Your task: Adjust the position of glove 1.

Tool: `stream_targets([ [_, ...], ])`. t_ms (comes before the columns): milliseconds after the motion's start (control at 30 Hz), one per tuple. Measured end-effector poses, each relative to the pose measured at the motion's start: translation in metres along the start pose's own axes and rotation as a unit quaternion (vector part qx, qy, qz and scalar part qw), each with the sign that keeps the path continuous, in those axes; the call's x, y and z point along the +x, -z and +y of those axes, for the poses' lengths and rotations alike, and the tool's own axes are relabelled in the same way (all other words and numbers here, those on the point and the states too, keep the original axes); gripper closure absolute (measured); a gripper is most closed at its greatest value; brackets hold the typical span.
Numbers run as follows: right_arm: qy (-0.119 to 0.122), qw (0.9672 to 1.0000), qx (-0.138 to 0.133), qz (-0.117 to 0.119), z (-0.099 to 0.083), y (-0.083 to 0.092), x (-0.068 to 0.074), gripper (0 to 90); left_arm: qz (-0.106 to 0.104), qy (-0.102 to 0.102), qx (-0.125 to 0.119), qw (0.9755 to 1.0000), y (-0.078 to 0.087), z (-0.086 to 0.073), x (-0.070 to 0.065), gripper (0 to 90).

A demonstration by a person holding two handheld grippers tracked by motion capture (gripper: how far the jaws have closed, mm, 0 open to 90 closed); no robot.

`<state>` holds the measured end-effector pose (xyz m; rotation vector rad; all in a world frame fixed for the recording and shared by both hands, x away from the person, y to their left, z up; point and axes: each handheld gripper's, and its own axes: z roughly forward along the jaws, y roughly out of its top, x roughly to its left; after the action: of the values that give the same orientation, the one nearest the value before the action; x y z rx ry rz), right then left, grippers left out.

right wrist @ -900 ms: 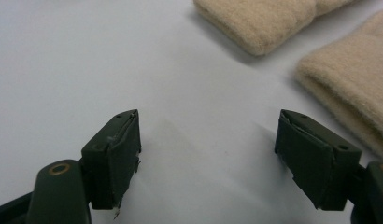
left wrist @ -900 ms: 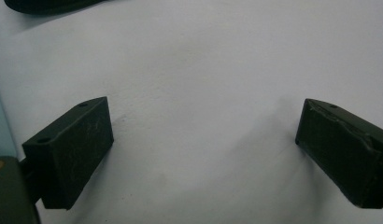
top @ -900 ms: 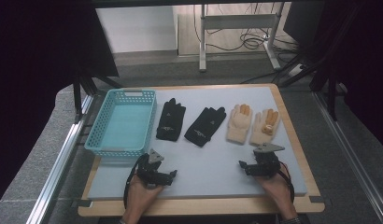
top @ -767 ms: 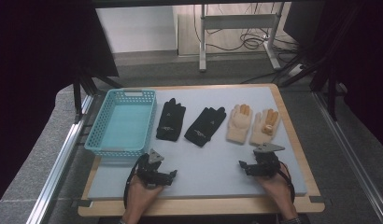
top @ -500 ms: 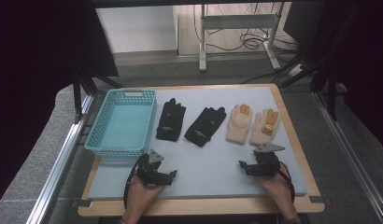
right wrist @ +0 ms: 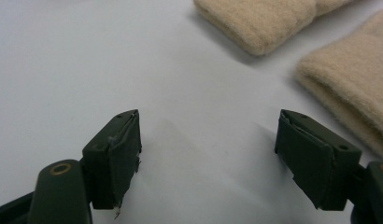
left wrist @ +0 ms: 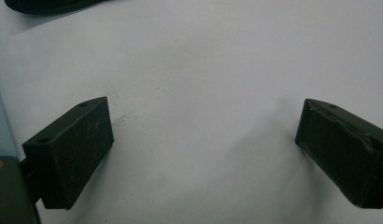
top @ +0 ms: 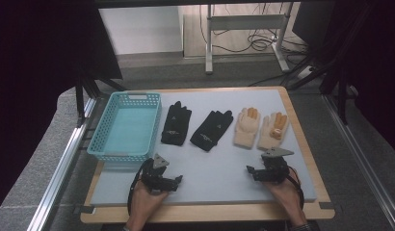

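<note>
Near the gloves (top: pixel 234 126) — empty, wide jaws.

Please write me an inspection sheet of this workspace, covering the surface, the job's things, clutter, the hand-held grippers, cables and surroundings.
Surface: pale grey mat on a wooden table, flat and clean.
Job's things: two black gloves and two beige gloves lying in a row on the mat; turquoise basket at the far left, nothing in it.
Clutter: nothing seen.
Grippers: left hand-held gripper and right hand-held gripper both near the mat's front edge, jaws wide apart over bare mat, holding nothing.
Cables: one trails from each gripper along the hand; more lie on the floor behind the table.
Surroundings: grey carpet, a metal stand beyond, dark screens at both sides.
</note>
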<state>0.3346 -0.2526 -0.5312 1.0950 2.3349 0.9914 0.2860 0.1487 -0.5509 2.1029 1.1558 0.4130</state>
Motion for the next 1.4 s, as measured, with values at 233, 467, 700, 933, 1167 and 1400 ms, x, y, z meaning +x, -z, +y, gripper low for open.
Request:
stream_targets([
  [233,-0.003,1.0000,0.001,0.000,0.001,0.001,-0.002,26.5,0.000,0.000,0.000,1.0000,0.000,0.000,0.000,4.2],
  [467,-0.004,0.9997,-0.019,0.014,0.021,0.009,-0.005,34.9,0.000,0.000,0.000,1.0000,0.000,0.000,0.000,4.2],
  [700,0.001,0.9990,-0.024,0.039,0.047,0.002,-0.004,46.6,0.000,0.000,0.000,1.0000,0.000,0.000,0.000,4.2],
  [933,0.002,0.9982,-0.020,0.057,0.079,-0.023,-0.001,57.8,0.000,0.000,0.000,1.0000,0.000,0.000,0.000,4.2],
  [1167,0.003,0.9982,-0.014,0.058,0.107,-0.057,0.008,62.3,0.000,0.000,0.000,1.0000,0.000,0.000,0.000,4.2],
  [1400,-0.014,0.9992,-0.004,0.038,0.121,-0.094,0.012,52.4,0.000,0.000,0.000,1.0000,0.000,0.000,0.000,4.2],
])
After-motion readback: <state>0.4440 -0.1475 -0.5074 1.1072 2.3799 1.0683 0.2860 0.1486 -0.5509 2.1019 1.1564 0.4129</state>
